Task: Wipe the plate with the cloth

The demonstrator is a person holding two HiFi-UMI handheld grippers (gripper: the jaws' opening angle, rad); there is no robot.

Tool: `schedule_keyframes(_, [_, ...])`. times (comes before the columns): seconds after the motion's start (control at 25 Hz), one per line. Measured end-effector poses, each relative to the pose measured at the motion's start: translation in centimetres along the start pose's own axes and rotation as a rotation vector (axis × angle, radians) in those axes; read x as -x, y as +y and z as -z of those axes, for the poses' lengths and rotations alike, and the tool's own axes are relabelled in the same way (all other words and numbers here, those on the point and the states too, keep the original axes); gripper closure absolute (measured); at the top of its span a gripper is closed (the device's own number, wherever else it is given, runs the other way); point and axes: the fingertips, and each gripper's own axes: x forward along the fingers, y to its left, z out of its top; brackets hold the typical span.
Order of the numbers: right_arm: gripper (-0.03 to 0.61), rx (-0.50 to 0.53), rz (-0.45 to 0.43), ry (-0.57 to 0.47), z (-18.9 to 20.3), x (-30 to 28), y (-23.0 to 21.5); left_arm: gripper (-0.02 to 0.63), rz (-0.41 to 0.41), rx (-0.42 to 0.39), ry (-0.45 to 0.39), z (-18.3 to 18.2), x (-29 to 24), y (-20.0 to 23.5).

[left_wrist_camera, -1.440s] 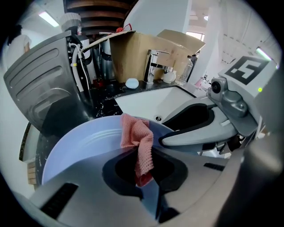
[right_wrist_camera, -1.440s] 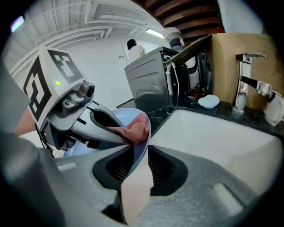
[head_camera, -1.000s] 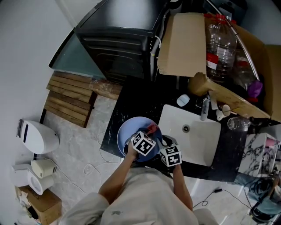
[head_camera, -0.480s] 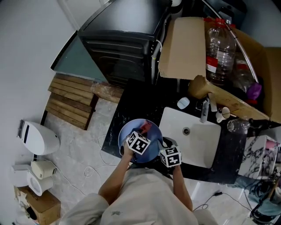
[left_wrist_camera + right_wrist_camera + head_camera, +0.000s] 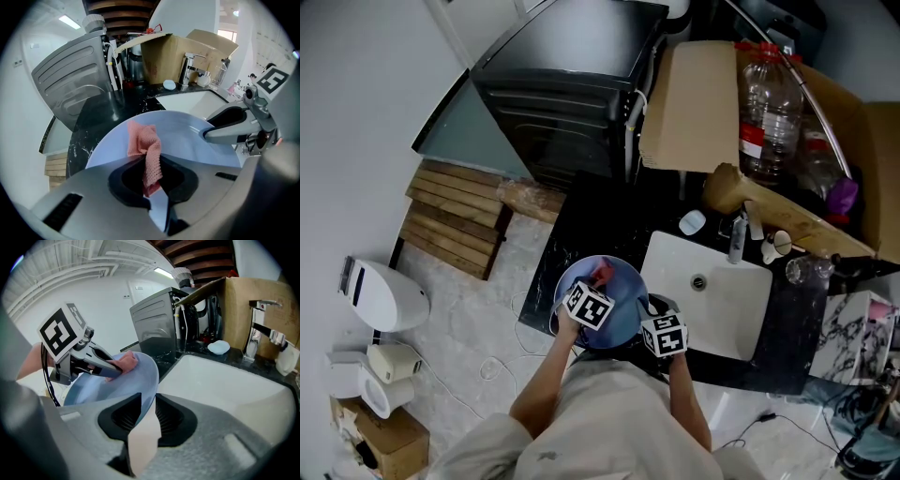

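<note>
Plate rim pinched in right tool, pink cloth nipped in left tool, its tail hidden inside the grip

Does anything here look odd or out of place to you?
Nothing is spilled or broken. The one oddity: the blue plate is not lying flat but held tilted by its rim in the right hand-held gripper, beside the sink, while the left hand-held gripper presses a pink cloth on it.

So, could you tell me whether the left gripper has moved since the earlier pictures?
Yes. The left gripper, shut on the cloth, has slid leftward across the plate, away from the sink.
</note>
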Motion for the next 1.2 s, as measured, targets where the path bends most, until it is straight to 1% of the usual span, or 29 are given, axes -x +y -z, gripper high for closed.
schedule_keyframes(0.24, [0.489, -0.002, 0.001, -0.001, 0.0, 0.0, 0.1, 0.581, 0.001, -0.012, 0.039, 1.0, 0.6, 0.2])
schedule_keyframes(0.64, [0.488, -0.005, -0.003, 0.0, -0.1, 0.0, 0.1, 0.581, 0.033, -0.032, 0.096, 2.6, 1.4, -0.4])
schedule_keyframes(1.2, [0.488, -0.005, -0.003, 0.003, 0.0, -0.1, 0.0, 0.581, 0.1, -0.088, 0.139, 3.1, 1.6, -2.7])
